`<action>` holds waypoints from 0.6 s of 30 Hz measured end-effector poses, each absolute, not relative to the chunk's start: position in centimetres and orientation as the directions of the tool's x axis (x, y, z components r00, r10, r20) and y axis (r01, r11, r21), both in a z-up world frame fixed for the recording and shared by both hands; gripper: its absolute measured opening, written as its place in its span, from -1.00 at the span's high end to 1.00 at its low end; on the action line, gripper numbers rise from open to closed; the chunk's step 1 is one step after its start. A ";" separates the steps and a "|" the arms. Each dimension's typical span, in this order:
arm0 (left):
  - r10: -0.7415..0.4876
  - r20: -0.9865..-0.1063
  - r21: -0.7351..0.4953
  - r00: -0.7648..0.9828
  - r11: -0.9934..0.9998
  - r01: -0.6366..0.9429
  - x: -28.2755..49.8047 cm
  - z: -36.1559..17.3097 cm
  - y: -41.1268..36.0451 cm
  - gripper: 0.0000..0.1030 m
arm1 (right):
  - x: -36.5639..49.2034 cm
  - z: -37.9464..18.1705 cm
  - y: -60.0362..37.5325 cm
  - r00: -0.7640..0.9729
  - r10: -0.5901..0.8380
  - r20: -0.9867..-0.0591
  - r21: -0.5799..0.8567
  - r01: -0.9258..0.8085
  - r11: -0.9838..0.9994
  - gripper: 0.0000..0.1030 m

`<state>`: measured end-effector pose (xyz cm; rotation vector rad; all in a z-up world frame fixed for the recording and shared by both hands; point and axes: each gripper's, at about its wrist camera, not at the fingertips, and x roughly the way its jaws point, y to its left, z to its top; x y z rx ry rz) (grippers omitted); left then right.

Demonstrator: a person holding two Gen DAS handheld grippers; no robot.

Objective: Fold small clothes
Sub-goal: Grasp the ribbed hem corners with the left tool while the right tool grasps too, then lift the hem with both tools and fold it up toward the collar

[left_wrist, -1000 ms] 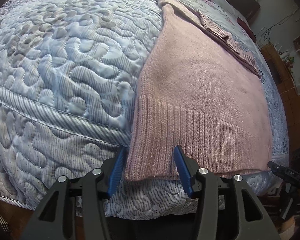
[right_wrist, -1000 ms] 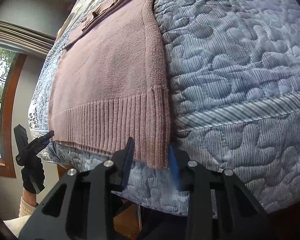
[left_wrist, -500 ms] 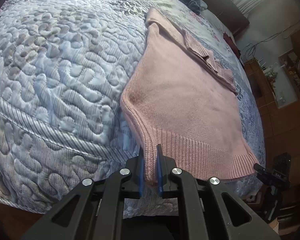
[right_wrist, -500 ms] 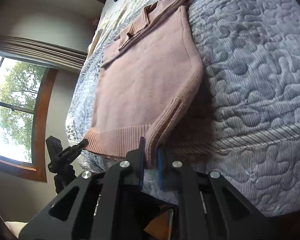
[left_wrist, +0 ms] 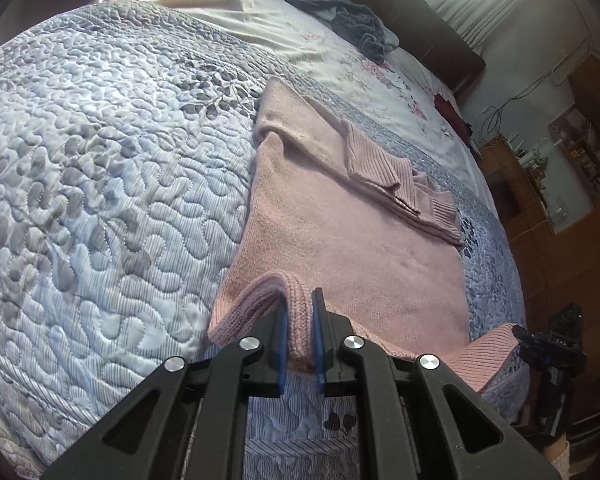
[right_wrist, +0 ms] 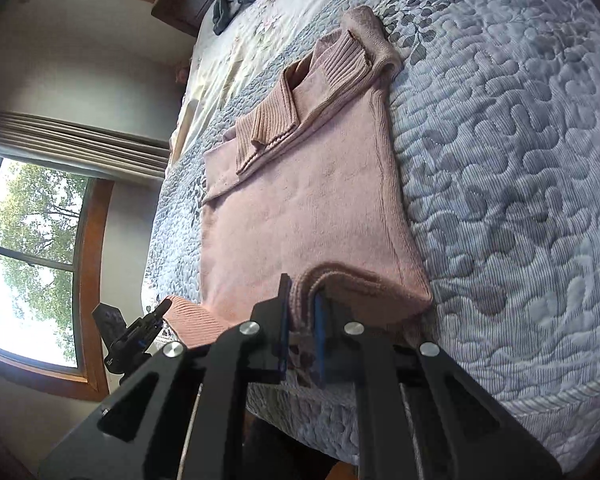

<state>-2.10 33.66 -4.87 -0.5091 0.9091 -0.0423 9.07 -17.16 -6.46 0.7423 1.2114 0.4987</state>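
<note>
Both the left gripper (left_wrist: 299, 334) and right gripper (right_wrist: 301, 332) clench the ribbed hem corners of a pink sweater (left_wrist: 340, 240) on the quilted bed (left_wrist: 100, 180), sleeves already tucked in, the hem-to-collar fold apparently remaining.

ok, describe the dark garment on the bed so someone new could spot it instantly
Start at the bed's quilted blue-grey cover, then look past it to the pale floral sheet by the dark headboard. The crumpled dark grey garment lies there, far from the fingers. Unlike the flat pink sweater, it is bunched in a heap and dark.
</note>
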 end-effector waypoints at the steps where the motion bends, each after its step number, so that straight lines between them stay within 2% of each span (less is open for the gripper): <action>1: -0.240 -0.746 -0.438 0.621 0.879 -0.187 -1.5 -5.1 33.9 0.80 | 9.8 -6.8 -17.2 0.292 0.697 -0.655 0.739 0.052 0.672 0.82; 13: -0.188 -0.816 -0.379 0.546 0.888 -0.261 6.7 -9.0 34.9 0.78 | 17.4 -12.7 -17.9 0.233 0.654 -0.720 0.692 0.170 0.701 0.82; 16: -0.230 -0.815 -0.416 0.532 0.872 -0.260 7.4 -9.4 35.6 0.72 | 18.3 -13.5 -17.9 0.219 0.665 -0.714 0.699 0.172 0.694 0.75; 18: -0.294 -0.794 -0.481 0.532 0.839 -0.254 7.2 -9.4 36.6 0.68 | 18.5 -13.6 -18.2 0.217 0.680 -0.700 0.713 0.173 0.679 0.69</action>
